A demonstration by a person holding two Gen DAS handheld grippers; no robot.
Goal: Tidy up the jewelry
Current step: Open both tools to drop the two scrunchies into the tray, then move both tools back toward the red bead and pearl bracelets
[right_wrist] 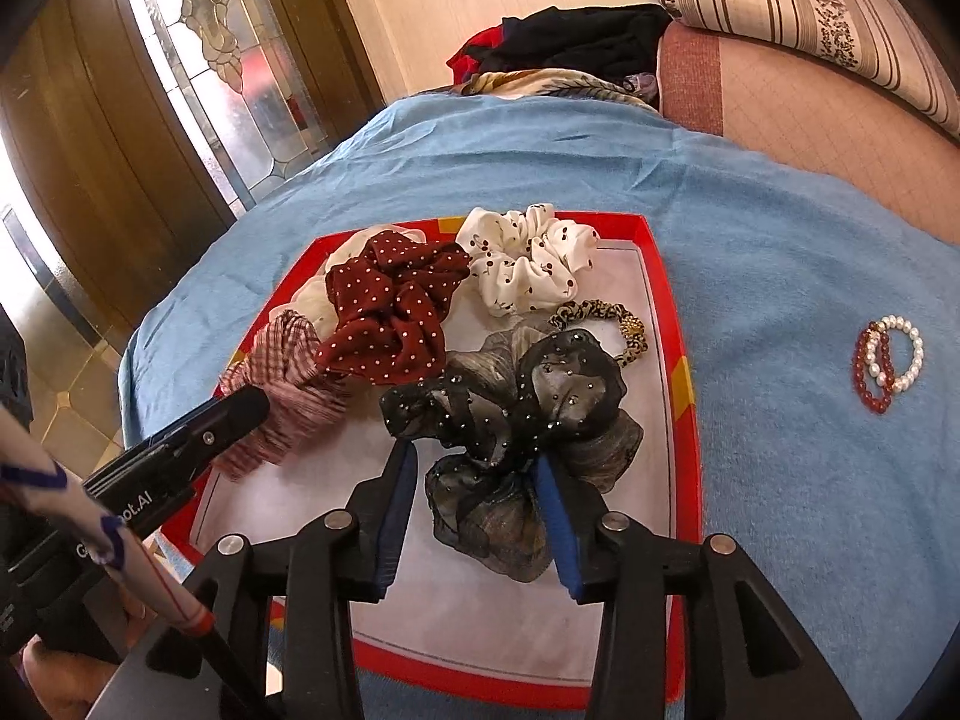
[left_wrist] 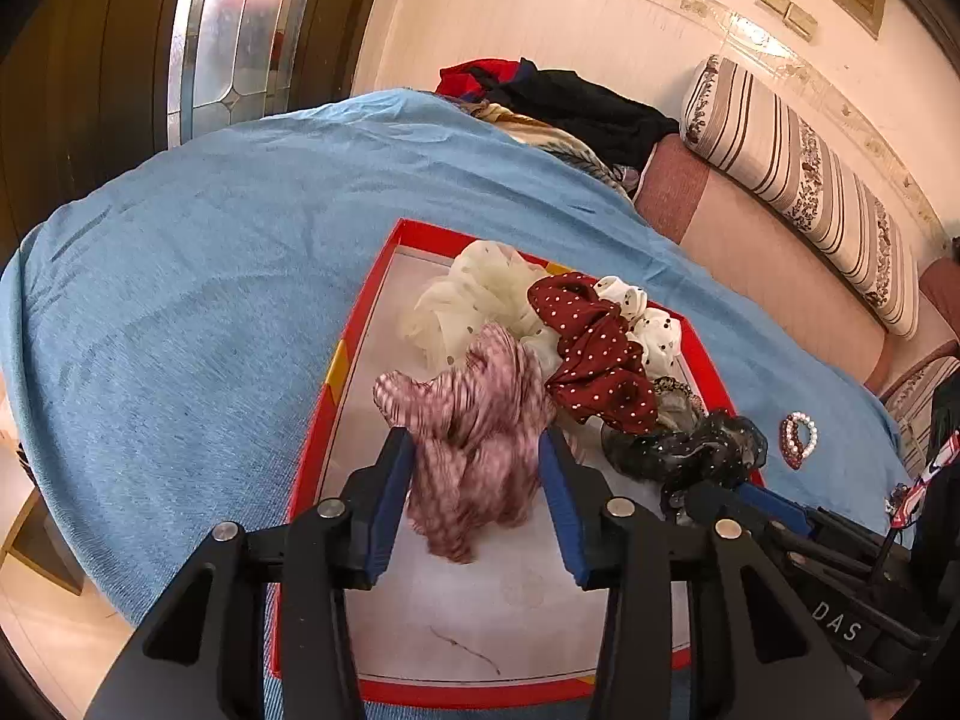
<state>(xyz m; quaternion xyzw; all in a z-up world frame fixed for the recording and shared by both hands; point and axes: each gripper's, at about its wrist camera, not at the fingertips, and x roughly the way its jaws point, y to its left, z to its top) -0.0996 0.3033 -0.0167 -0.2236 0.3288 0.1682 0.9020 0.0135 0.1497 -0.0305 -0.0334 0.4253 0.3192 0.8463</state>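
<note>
Over the red-rimmed, white-floored cardboard tray [right_wrist: 675, 324] on the blue-covered bed, my left tongs [left_wrist: 477, 450] stand apart around the pink checked fabric scrunchie [left_wrist: 474, 420], my right tongs [right_wrist: 474, 462] apart around the black sheer beaded scrunchie [right_wrist: 510, 414], pearl-and-red bead bracelets [right_wrist: 888, 363] lying outside the tray.
</note>
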